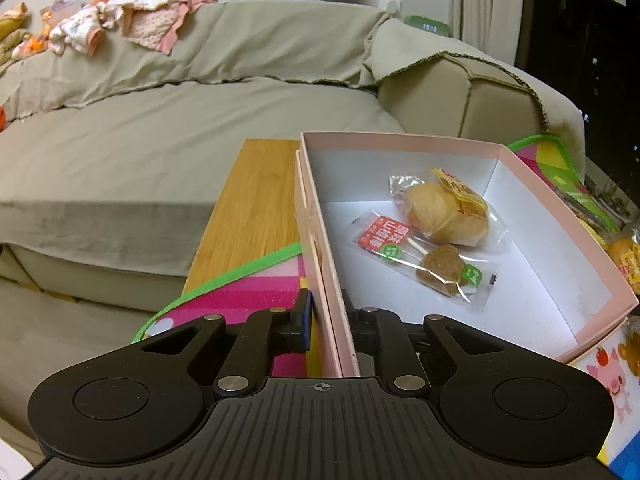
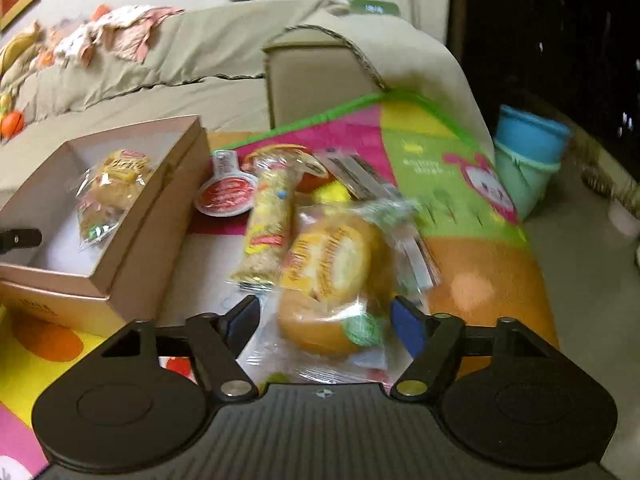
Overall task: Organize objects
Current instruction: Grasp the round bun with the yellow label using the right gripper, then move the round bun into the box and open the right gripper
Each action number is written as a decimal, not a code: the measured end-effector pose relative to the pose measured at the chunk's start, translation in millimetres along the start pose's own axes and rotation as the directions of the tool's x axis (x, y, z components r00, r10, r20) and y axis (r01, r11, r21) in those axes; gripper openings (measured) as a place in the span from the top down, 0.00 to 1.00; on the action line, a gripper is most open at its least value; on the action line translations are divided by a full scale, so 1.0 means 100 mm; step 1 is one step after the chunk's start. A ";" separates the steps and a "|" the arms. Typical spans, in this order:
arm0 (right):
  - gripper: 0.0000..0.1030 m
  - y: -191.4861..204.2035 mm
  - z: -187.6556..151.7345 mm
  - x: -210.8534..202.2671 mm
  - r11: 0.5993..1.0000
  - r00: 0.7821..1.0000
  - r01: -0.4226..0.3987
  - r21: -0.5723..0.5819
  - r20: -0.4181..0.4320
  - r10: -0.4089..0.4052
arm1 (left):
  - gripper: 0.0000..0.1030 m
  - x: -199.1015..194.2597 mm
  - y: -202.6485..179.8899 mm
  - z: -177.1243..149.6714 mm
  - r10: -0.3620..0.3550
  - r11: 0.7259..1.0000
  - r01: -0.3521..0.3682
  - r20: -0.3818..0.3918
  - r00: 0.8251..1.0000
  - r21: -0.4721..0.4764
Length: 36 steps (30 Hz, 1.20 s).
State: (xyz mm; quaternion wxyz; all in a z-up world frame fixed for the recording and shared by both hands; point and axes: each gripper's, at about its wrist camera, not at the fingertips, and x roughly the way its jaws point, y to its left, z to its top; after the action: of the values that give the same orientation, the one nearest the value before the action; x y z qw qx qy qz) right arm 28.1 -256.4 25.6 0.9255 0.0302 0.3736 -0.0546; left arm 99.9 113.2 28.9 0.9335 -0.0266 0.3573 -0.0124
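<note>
Play mat (image 2: pixel 448 152), brightly printed, spread over a wooden table (image 1: pixel 256 200) in front of a sofa (image 1: pixel 160 140); it carries everything below.

Pink box (image 1: pixel 400 144), open-topped, at the left of the mat. The left gripper (image 1: pixel 328 316) is pinched narrow on the box's near side wall, one finger outside and one inside, steadying it. Two wrapped snacks already lie on the box floor: a bun packet (image 1: pixel 448 212) toward the far corner and a lollipop packet (image 1: pixel 420 256) touching it on the near side, its stick running diagonally toward the far left.

Snack pile, on the mat just right of the box: a long cracker packet (image 2: pixel 268 232) lying with its long axis running away from the camera, a round red-lidded cup (image 2: pixel 226 196) beyond it, and darker wrappers behind, too blurred to name.

Wrapped bun (image 2: pixel 332 280), nearest item of the pile and, by judgement, the next piece to go into the box. It lies flat, its wrapper's long axis roughly along the right gripper's pointing line, sealed ends near and far.

Right gripper (image 2: pixel 324 320), jaws moderately wide, one finger on each side of the bun; the pads do not appear to press it yet. To grip well, close across the bun's short width, gently enough not to crush it, catching bread rather than loose film, and keep clear of the cracker packet touching its left side.
</note>
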 end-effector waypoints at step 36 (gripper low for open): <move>0.46 0.83 0.76 -0.99 0.927 0.921 -0.373 -0.046 0.104 0.376 | 0.86 0.00 -0.01 0.00 0.003 1.000 -0.003 -0.003 1.000 -0.006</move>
State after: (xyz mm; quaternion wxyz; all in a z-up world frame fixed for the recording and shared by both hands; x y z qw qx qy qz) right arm 19.8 -173.3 150.2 0.9384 0.0861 0.3097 0.1266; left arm 99.6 112.0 29.3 0.9329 -0.0289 0.3588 -0.0099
